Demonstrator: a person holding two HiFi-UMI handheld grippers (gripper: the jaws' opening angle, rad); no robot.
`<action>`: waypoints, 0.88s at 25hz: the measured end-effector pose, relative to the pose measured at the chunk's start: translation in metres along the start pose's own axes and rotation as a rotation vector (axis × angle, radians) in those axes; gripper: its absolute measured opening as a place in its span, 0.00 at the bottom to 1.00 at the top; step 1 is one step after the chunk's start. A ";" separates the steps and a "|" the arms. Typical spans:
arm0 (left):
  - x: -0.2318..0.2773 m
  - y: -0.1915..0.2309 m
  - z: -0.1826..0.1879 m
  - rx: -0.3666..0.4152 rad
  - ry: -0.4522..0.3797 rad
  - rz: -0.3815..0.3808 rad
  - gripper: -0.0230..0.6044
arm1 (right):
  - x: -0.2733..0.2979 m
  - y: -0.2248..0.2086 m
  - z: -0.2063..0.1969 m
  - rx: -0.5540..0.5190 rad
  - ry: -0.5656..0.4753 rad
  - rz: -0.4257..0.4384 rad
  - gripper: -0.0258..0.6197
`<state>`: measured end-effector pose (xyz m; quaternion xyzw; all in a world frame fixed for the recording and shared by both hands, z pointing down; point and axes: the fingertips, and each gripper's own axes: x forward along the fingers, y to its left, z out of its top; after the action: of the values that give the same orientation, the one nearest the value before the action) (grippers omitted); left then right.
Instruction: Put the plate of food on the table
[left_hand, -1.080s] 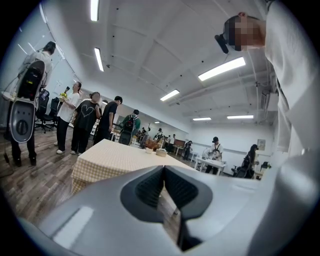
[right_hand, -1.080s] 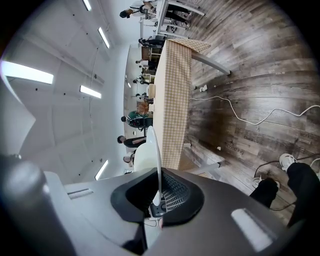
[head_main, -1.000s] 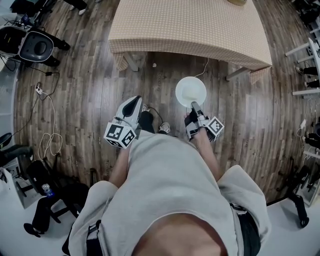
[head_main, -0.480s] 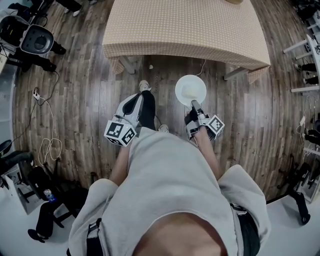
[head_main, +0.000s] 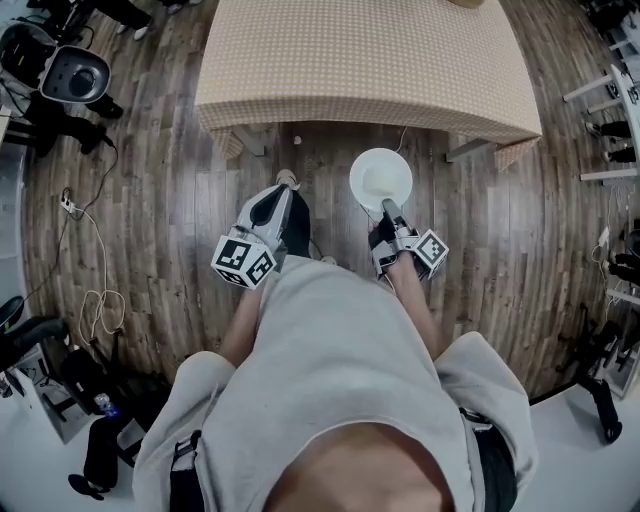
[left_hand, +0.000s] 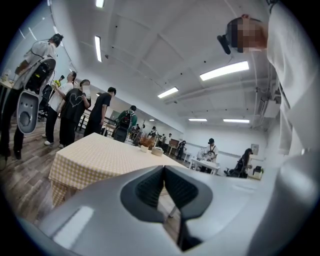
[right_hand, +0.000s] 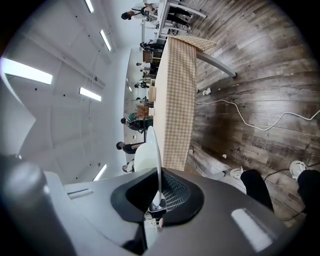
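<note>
Right gripper (head_main: 386, 208) clamped on the near rim of the white plate (head_main: 380, 178), plate held above the wooden floor (head_main: 170, 200), near the checkered table (head_main: 365, 50) edge, left gripper (head_main: 281, 190) closed with nothing inside.

The plate (head_main: 381, 178) is white, round and level above the floor, its rim clamped at 6 o'clock by the right gripper (head_main: 387, 210). The table (head_main: 360, 60), under a checked beige cloth, stands at the plate's 12 o'clock, apart from it.

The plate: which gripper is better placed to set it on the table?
Right. The right gripper is shut on the rim of the plate and holds it out just short of the table. The left gripper is shut and empty.
</note>
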<state>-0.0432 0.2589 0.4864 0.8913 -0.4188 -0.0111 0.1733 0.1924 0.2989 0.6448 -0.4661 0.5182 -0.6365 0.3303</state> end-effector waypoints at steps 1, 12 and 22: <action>0.005 0.007 0.001 -0.002 0.005 -0.002 0.05 | 0.006 0.001 0.000 0.002 -0.002 0.001 0.05; 0.064 0.084 0.016 -0.030 0.033 -0.028 0.05 | 0.082 0.018 0.005 -0.008 -0.006 -0.017 0.05; 0.142 0.186 0.045 -0.067 0.060 -0.060 0.05 | 0.202 0.053 0.022 -0.032 -0.022 -0.040 0.05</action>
<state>-0.0962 0.0291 0.5214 0.8971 -0.3857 -0.0035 0.2152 0.1395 0.0952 0.6446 -0.4883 0.5152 -0.6296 0.3157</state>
